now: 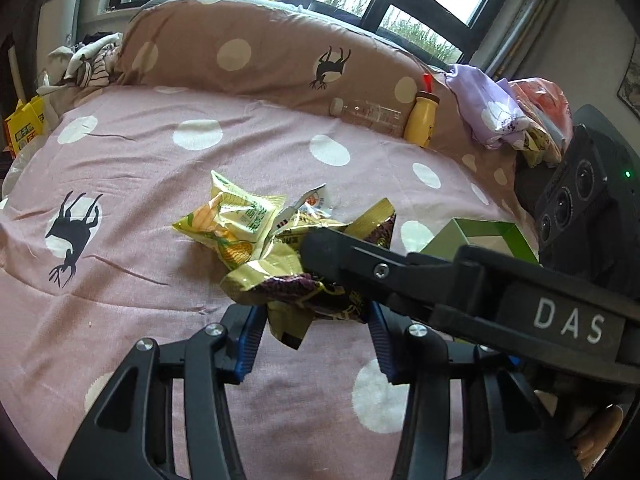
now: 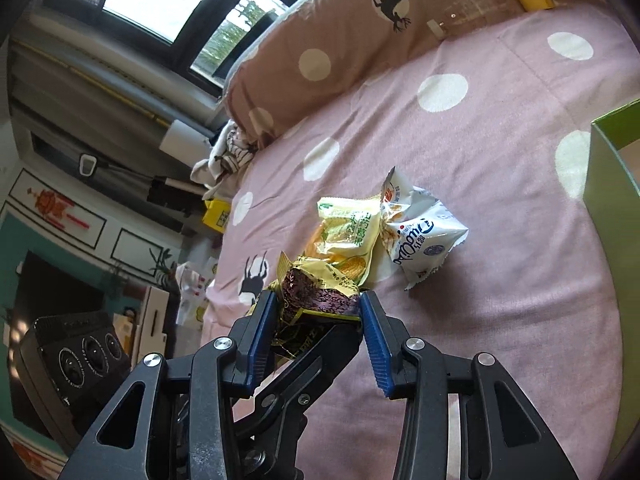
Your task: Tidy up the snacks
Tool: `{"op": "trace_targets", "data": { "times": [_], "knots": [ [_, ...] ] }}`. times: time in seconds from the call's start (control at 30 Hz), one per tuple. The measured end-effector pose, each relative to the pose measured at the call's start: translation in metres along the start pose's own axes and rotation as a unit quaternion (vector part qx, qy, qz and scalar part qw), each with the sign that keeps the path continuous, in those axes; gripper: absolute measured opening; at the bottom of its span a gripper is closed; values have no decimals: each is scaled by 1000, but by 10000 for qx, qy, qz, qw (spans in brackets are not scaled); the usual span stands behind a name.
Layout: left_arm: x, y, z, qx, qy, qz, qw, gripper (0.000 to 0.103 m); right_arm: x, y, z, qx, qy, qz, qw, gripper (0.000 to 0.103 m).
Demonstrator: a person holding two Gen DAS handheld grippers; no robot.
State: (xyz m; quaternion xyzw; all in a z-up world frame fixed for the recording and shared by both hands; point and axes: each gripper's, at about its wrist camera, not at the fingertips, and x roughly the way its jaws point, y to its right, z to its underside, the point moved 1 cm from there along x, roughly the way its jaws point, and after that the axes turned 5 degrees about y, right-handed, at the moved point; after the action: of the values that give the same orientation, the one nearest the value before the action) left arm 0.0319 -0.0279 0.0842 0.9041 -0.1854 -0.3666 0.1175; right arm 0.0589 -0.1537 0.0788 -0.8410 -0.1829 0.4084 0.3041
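A small heap of snack packets lies on the pink dotted bedsheet (image 1: 132,184). My left gripper (image 1: 314,316) is shut on a gold-and-purple packet (image 1: 296,286) at the near edge of the heap. My right gripper (image 2: 318,308) is shut on a gold-and-purple packet (image 2: 316,300) too; I cannot tell whether it is the same one. One of its fingers (image 1: 360,260) crosses over the heap, and a left finger (image 2: 316,356) shows beneath the packet. Behind lie a yellow corn packet (image 2: 348,236) (image 1: 236,220) and a white packet (image 2: 420,240). An open green box (image 1: 480,236) (image 2: 612,184) stands to the right.
A brown dotted cushion (image 1: 248,52) backs the bed. Against it lie a clear water bottle (image 1: 372,114) and a yellow bottle (image 1: 422,114). Lilac cloth and bags (image 1: 492,116) are piled at the right corner, and yellow boxes (image 1: 24,128) sit off the left edge.
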Motion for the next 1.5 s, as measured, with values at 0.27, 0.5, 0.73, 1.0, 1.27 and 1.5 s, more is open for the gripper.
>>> {"op": "trace_targets", "data": {
  "times": [0.27,0.5,0.73,1.0,1.27,1.5],
  "knots": [
    [-22,40,0,323,283,557,9975,46,-57,-11,0,-292,598,369,9971,45],
    [-32,86,-5,594,496,1034,9916,46,-109,-12,-6,-476,1102,680,9904,45],
    [-14,141,-11,1059,387,1399,9837,47,-155,21,-20,-191,1585,869,9833,45],
    [32,194,-2,1306,-85,1927,9725,47,-190,84,-26,638,1868,1264,9721,46],
    [69,226,8,1461,-609,2047,9659,47,-201,132,-29,1325,1818,1482,9630,46],
    [87,233,20,1316,-908,2097,9646,48,-202,155,-27,1714,1680,1763,9546,46]
  ]
}}
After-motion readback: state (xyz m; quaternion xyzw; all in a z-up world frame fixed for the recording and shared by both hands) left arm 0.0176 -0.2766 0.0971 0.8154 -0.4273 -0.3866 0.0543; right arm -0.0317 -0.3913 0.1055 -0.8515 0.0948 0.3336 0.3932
